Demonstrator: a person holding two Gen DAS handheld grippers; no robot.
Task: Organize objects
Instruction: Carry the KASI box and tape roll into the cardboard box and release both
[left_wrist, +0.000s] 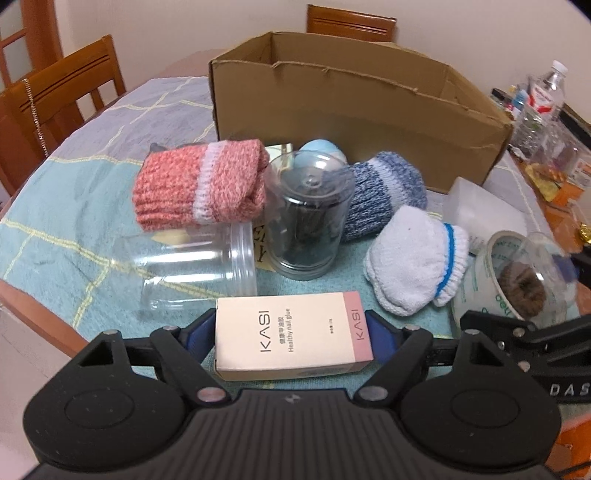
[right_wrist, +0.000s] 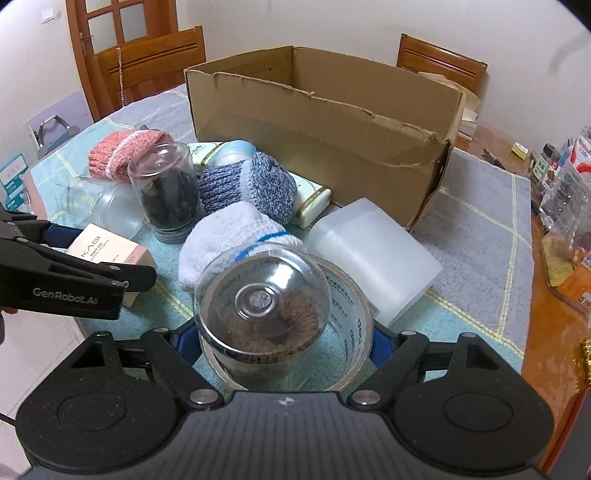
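My left gripper (left_wrist: 291, 338) is shut on a white and pink KASI nail glue box (left_wrist: 291, 332), low over the table's near edge; the box also shows in the right wrist view (right_wrist: 110, 251). My right gripper (right_wrist: 286, 341) is shut on a clear tape roll (right_wrist: 351, 332) with a clear jar of brown stuff (right_wrist: 262, 314) standing inside it. An open cardboard box (left_wrist: 354, 110) stands at the back (right_wrist: 317, 140). In front of it lie a pink sock roll (left_wrist: 199, 184), a blue sock roll (left_wrist: 380, 192) and a white sock roll (left_wrist: 410, 262).
A clear jar of dark things (left_wrist: 306, 214) stands between the socks. An empty clear jar (left_wrist: 192, 266) lies on its side. A frosted plastic box (right_wrist: 373, 254) lies right of the white sock. Bottles and clutter (left_wrist: 543, 122) crowd the right edge. Wooden chairs (left_wrist: 62, 85) surround the table.
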